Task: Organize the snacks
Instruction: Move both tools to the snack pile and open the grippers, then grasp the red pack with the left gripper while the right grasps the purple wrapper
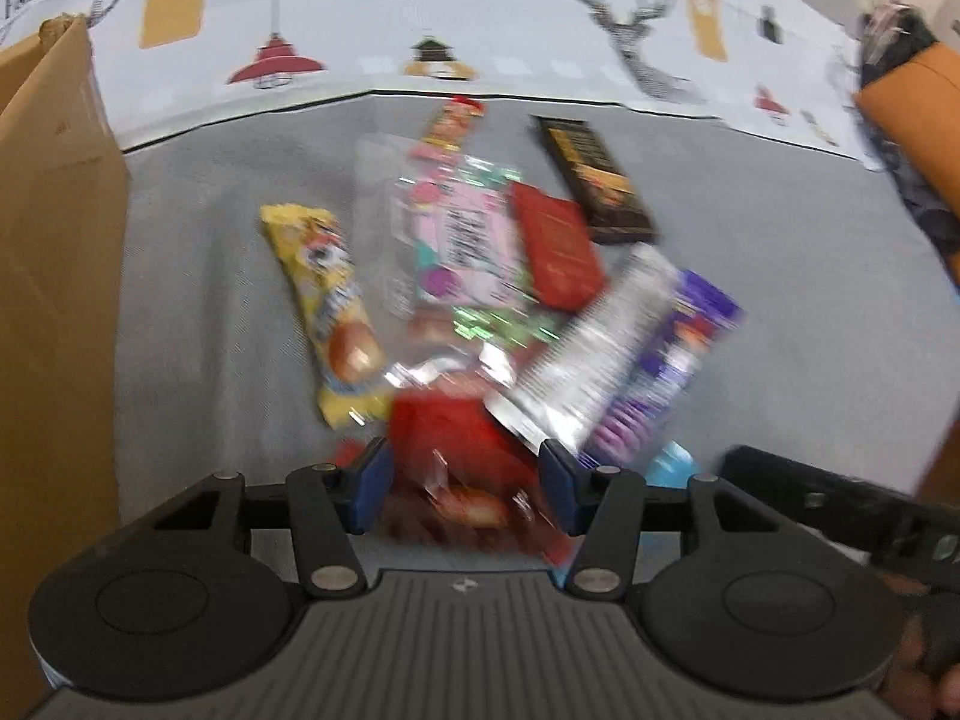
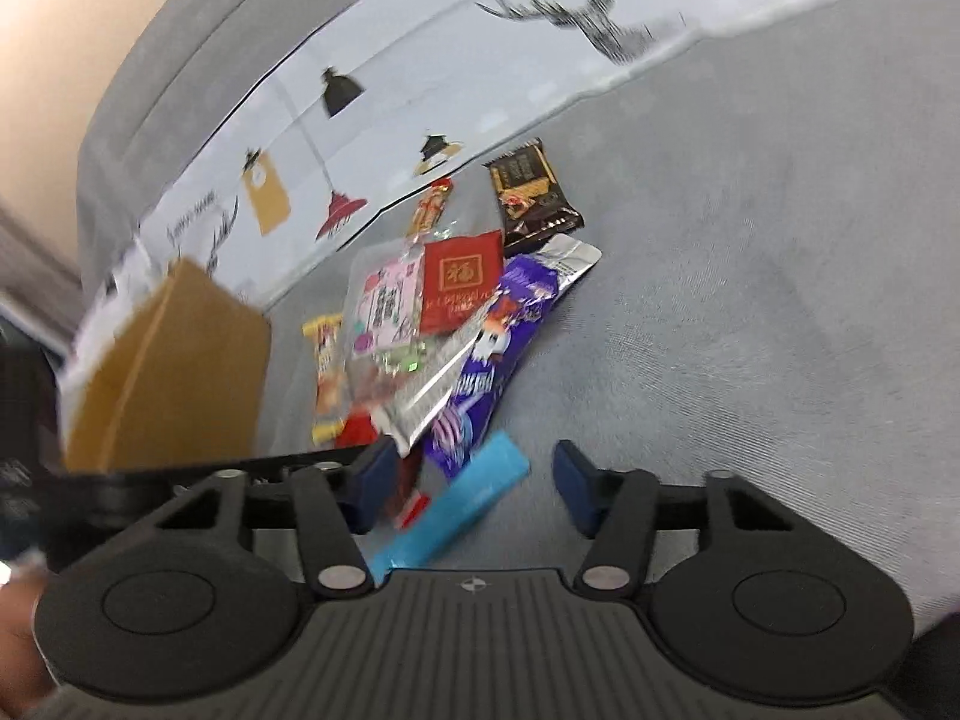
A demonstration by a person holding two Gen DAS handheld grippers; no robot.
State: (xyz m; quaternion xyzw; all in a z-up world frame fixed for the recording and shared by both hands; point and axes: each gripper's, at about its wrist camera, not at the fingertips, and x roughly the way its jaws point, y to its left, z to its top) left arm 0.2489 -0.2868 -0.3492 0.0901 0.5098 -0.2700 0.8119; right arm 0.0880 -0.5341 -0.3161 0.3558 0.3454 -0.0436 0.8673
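Looking along the left gripper (image 1: pixel 465 489), its jaws stand apart on either side of a red packet (image 1: pixel 456 438) at the near end of the snack pile (image 1: pixel 480 276), released, not yet pressing it. The pile lies on the grey cushion (image 1: pixel 780 312), with a cardboard box (image 1: pixel 54 300) at the cushion's left edge. The yellow bar (image 1: pixel 327 306) lies beside the pile, toward the box.

In the right wrist view, the right gripper (image 2: pixel 474 483) is also released and grasps nothing; a blue wrapper (image 2: pixel 456 510) lies between its jaws. The purple packet (image 2: pixel 486 372) lies just beyond.

The packets look light, soft and slippery; I judge a sealed end or the middle gives the best hold.
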